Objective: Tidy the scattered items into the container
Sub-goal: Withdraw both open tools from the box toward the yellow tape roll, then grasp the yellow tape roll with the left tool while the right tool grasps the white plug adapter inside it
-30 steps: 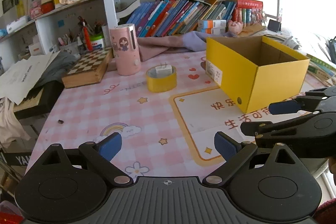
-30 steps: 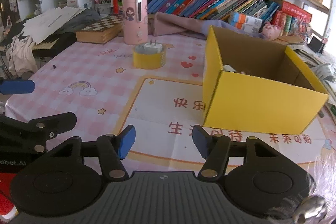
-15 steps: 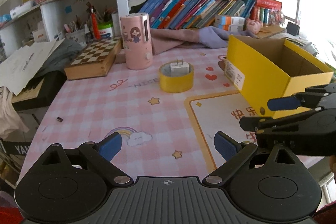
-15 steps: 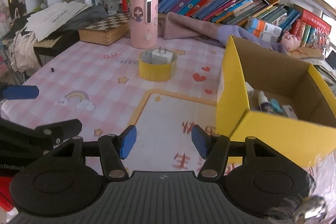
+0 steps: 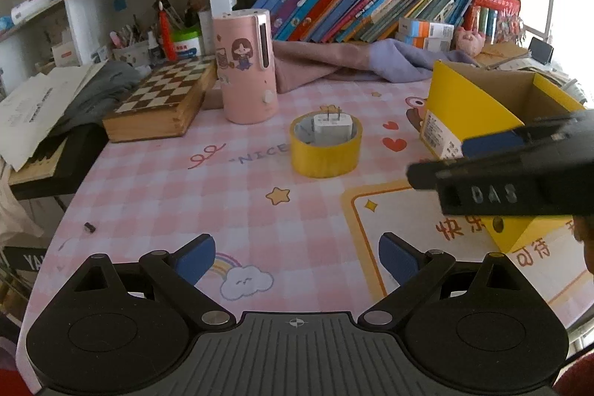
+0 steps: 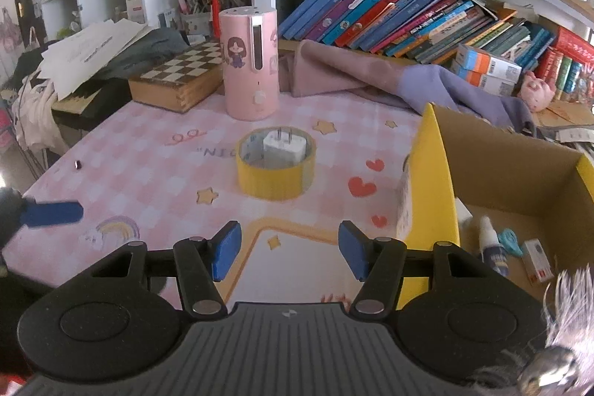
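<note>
Both grippers are empty and face the tape roll [image 6: 276, 166], so the step in hand looks like the reach for the next item. The left gripper [image 5: 297, 260] has its fingers wide apart with nothing between them; the right gripper [image 6: 289, 249] has its fingers parted to a middling gap, also with nothing held

The yellow roll lies flat on the pink checked desk [image 5: 178, 195], in front of the pink canister [image 5: 248, 65] and well left of the box [image 6: 427, 195]. A white plug [image 6: 285, 146] sits inside the roll's core, prongs up. These two look like the last loose things to tidy; a tiny dark bit [image 5: 89, 227] lies near the desk's left edge, too small to identify

The next move probably calls for a choice: take the plug out by its body from above, or pinch the roll's wall with one finger inside the core and one outside. The right fingers may need to widen for the plug. Lifting the roll alone would leave the plug behind on the desk

The yellow cardboard box stands open-topped at the right. In the right wrist view its floor holds a small white bottle [image 6: 489, 242], a teal item [image 6: 510, 240] and a small white carton [image 6: 536, 260], with a white piece against the near wall. Plenty of floor is bare
</note>
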`<state>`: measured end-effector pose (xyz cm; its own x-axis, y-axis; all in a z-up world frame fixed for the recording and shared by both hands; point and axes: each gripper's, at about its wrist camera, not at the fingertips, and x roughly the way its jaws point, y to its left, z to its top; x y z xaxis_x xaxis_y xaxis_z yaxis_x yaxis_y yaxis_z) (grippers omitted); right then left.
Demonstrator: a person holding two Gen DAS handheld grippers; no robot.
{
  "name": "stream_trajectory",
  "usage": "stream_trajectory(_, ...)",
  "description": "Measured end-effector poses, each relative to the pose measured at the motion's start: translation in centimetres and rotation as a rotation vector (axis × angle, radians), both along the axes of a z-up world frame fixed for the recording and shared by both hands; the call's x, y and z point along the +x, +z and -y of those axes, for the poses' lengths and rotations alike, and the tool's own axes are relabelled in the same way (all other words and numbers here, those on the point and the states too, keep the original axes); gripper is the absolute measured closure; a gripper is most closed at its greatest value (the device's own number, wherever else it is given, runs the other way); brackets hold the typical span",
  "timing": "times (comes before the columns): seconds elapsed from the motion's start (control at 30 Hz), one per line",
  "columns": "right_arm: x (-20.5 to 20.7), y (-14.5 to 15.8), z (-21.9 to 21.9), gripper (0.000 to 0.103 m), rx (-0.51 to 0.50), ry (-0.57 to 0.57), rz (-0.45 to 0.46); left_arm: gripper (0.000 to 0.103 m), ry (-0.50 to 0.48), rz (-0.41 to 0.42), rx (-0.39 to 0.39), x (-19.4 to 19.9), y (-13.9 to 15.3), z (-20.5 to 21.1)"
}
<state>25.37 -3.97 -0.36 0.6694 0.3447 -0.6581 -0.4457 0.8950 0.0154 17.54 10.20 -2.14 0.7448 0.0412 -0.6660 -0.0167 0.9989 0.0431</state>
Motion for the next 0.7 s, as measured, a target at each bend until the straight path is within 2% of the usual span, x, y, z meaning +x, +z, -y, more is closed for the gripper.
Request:
stream_trajectory(0.33, 4.6, 1.0, -1.0, 0.046, 0.019, 0.018, 0.007, 0.006, -0.024, 0.028, 0.012, 5.4, -1.2, 0.4)
stream_trajectory(0.6, 7.1, 1.5, -0.6, 0.046, 0.006, 0.004, 0.027, 0.006, -0.071, 0.019, 0.021, 10.9, -3.2, 1.1)
stream_trajectory(0.7, 7.7, 1.5, -0.5, 0.046, -0.006, 0.000, 0.034, 0.006, -0.059, 0.021, 0.013, 12.4, -3.8, 1.2)
